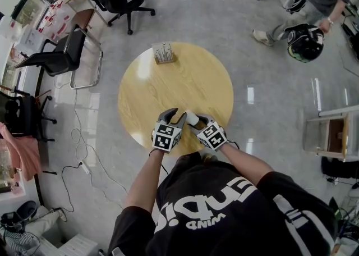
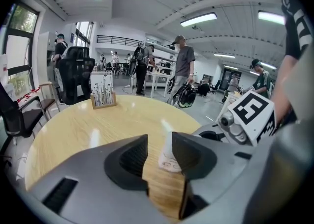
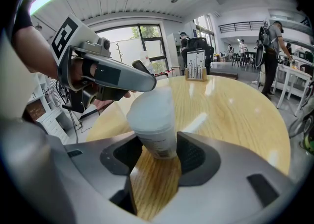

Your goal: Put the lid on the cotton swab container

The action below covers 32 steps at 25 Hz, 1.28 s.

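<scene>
Container of cotton swabs sits clamped low down between the jaws of our right claw, at the near edge of the round table. Our left claw waits just beside it, jaws apart, one tip by the container's top.

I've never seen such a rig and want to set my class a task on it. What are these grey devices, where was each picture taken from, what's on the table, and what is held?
There is no robot: a person holds a two-jaw gripper in each hand. The head view looks down from a camera on their head; the other two cameras ride on the grippers and look along their jaws. On the round wooden table stand a small wooden holder and the white cotton swab container. The right gripper clamps the container; the left gripper, jaws apart, has its tip by the container's top.
</scene>
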{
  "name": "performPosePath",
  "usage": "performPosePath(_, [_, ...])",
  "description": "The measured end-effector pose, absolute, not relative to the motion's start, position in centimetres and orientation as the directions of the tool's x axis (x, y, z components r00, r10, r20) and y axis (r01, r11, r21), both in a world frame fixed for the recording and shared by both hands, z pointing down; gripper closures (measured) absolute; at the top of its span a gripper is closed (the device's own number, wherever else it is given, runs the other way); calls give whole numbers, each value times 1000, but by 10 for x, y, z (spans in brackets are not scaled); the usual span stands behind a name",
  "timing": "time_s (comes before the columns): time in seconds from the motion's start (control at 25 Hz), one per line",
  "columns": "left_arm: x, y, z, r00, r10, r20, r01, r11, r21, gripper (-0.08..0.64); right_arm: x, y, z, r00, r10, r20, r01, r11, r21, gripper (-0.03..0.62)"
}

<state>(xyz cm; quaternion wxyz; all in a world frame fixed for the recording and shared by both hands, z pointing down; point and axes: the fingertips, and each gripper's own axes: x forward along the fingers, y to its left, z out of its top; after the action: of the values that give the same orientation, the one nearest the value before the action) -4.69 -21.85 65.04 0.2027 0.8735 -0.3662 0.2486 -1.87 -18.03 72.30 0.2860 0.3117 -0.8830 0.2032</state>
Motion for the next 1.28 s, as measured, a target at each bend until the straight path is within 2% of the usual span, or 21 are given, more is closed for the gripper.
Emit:
performPosePath(0.32, [-48,-216,647,595,-553,583,-747,-648,148,397,-9,-173,717,-648,-432,628,-662,727,-183,379])
performPosePath(0.84, [-54,-216,643,563,-606,562,-792,-590,156,394,24,-163,687,-647,-495,580,-709,671,-217,379])
performPosePath(1.28, [-77,-194,593,554,-699,452,-824,-539,177,396,34,-164,620,-671,-568,477,-718,658,-227,380])
